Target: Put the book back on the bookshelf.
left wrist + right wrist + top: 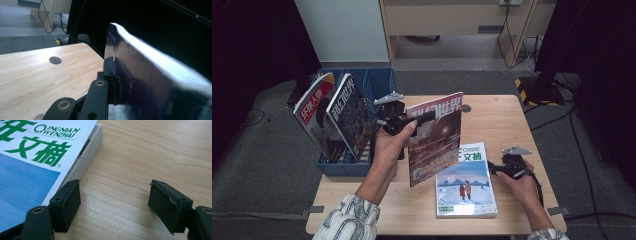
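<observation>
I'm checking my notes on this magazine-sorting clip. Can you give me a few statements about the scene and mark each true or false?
1. The left gripper is clamped on a red-covered magazine held upright above the table. True.
2. The right gripper grips the blue-and-white magazine. False: its jaws stand open over bare wood beside that magazine's edge, which lies flat on the table.
3. The blue rack at the table's left end holds two magazines leaning in it. True.
4. The blue-and-white magazine stands in the rack. False: it lies flat near the table's front edge.
5. Its cover shows green lettering. True.
</observation>
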